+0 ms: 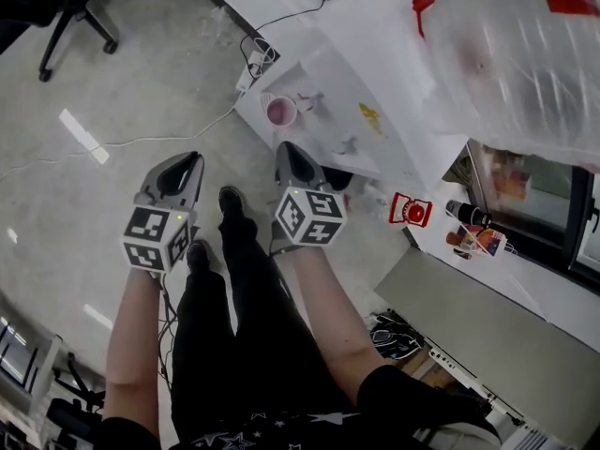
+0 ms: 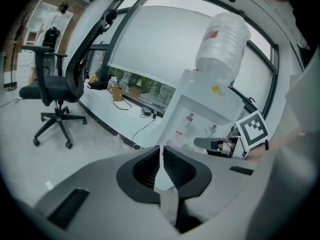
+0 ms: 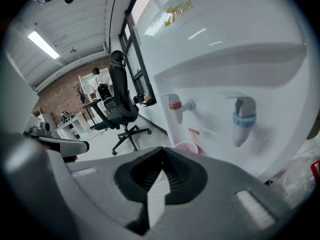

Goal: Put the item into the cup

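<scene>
Right gripper (image 1: 292, 155): jaws shut tip to tip, nothing held between them. In the right gripper view it points at the front of a white water dispenser (image 3: 240, 49).

Left gripper (image 1: 187, 164): jaws likewise together and empty. It is held over bare floor (image 1: 141, 82), beside the right gripper and further from the dispenser.

Cup (image 1: 280, 112): pink, upright, standing in the dispenser's recess. In the right gripper view it sits low in the recess, below and a little right of the red tap (image 3: 176, 105) and left of the blue tap (image 3: 243, 121). Its inside looks pink from above; whether it holds anything cannot be determined. It is just ahead of the right gripper's tips, apart from them.

No loose item for the cup can be identified in any view.

A large clear bottle (image 1: 525, 54) sits inverted on top of the dispenser; its fill level cannot be read.

Both forearms are bare and reach forward and down, marker cubes facing up, grippers roughly parallel. A black office chair (image 2: 55, 91) stands on the floor well to the left.
</scene>
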A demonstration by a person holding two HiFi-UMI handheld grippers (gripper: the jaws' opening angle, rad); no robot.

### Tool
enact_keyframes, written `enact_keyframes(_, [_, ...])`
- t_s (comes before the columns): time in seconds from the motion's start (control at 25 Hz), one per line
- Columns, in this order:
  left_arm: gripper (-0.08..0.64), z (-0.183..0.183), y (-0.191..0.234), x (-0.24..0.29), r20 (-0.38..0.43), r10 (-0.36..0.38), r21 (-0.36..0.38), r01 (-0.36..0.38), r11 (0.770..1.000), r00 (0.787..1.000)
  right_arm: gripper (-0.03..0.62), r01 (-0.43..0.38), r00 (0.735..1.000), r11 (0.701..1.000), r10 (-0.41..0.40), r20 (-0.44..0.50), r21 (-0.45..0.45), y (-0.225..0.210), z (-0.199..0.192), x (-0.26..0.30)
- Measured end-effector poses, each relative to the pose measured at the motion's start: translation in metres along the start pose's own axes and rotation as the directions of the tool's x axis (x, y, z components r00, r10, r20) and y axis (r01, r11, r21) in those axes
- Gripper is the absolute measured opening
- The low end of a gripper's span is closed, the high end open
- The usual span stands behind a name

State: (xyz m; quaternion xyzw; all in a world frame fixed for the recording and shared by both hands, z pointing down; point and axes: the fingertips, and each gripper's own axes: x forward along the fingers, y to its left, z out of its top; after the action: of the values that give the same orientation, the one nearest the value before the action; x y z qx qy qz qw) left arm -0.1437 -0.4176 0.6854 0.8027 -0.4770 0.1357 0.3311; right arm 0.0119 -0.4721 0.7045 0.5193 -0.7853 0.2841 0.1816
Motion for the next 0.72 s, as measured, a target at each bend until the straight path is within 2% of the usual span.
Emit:
enact_keyframes(0.12, [0.029,0.002,0.009,0.013,0.015,0.011,0.011,-0.011,1.0,1.0,0.002,0.006,1.0,1.0,-0.006,0.0,0.01,-0.006,-0.003,0.014])
enact_keyframes(0.24, [0.029,-0.002,0.011,0.023,-0.007,0.007,0.024,-0.007,1.0,1.0,0.002,0.013,1.0,1.0,-0.013,0.006,0.024,-0.013,-0.001,0.025])
enact_keyframes(0.6, [0.029,-0.014,0.01,0.051,-0.032,-0.015,-0.007,0.015,1.0,0.999,0.002,0.031,0.999,0.997,-0.032,0.024,0.07,-0.027,0.008,0.055])
enact_keyframes(0.72, [0.029,-0.014,0.009,0.057,-0.04,-0.025,0.002,0.026,1.0,0.999,0.002,0.041,0.998,0.997,-0.044,0.043,0.071,-0.032,0.011,0.061])
